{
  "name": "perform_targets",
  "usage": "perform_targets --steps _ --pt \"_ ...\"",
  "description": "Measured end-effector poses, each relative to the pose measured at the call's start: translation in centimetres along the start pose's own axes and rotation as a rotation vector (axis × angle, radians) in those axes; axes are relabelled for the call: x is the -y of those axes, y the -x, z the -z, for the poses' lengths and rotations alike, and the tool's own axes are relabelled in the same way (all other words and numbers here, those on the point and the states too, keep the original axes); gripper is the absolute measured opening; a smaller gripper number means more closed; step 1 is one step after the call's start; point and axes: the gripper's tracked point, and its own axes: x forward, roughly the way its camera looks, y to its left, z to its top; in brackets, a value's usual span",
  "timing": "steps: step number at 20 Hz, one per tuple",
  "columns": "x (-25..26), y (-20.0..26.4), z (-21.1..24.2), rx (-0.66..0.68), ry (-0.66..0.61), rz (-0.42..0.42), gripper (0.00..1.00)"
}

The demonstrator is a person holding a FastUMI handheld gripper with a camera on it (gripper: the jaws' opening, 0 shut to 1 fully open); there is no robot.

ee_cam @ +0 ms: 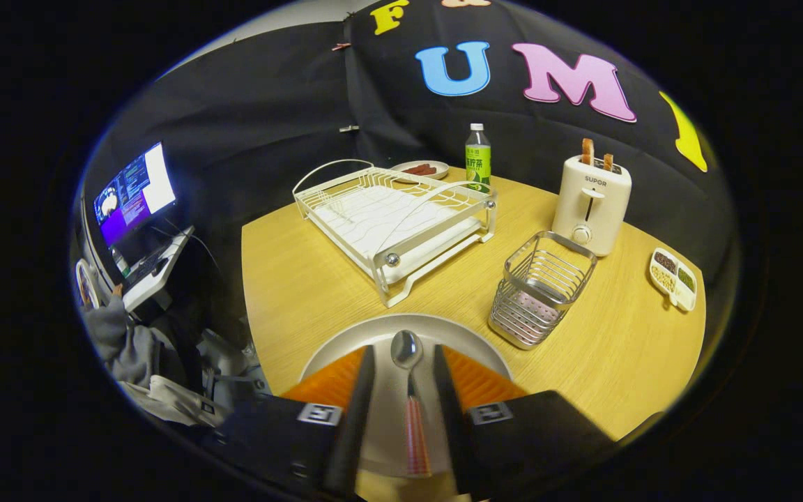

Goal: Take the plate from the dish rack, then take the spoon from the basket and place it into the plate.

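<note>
My gripper (405, 390) hangs low over a round wooden table (304, 279), its two dark fingers (358, 404) parted to a narrow gap. The spoon (408, 390) lies in that gap, bowl pointing away from me, its pink striped handle running back toward me. Neither finger presses on it; a sliver of pale surface shows on each side of the handle. Under the spoon is the grey plate (346, 341), flat on the table just ahead of and beneath my fingers, so the spoon appears to rest in the plate.

Beyond the plate stands the white dish rack (394, 216), with nothing in its slots. To its right, near the plate's far edge, sits the wire basket (541, 289).

I judge the spoon light, stiff and smooth, with a slim handle that could slip or twist if pinched off centre; the striped handle's middle is the place to hold it. The plate looks hard and breakable, best taken by its rim.

Farther back stand a green bottle (478, 159) and a white toaster (593, 202).
</note>
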Motion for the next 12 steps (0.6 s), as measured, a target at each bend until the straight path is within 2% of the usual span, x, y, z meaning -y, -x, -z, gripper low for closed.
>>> perform_targets --steps 2,7,12 --pt "1.1 0.8 -1.4 0.017 -0.025 0.05 1.0" --pt "4.0 6.2 -6.2 0.108 -0.118 0.231 0.99" --pt "7.2 13.5 -12.4 0.296 -0.275 0.514 0.99"
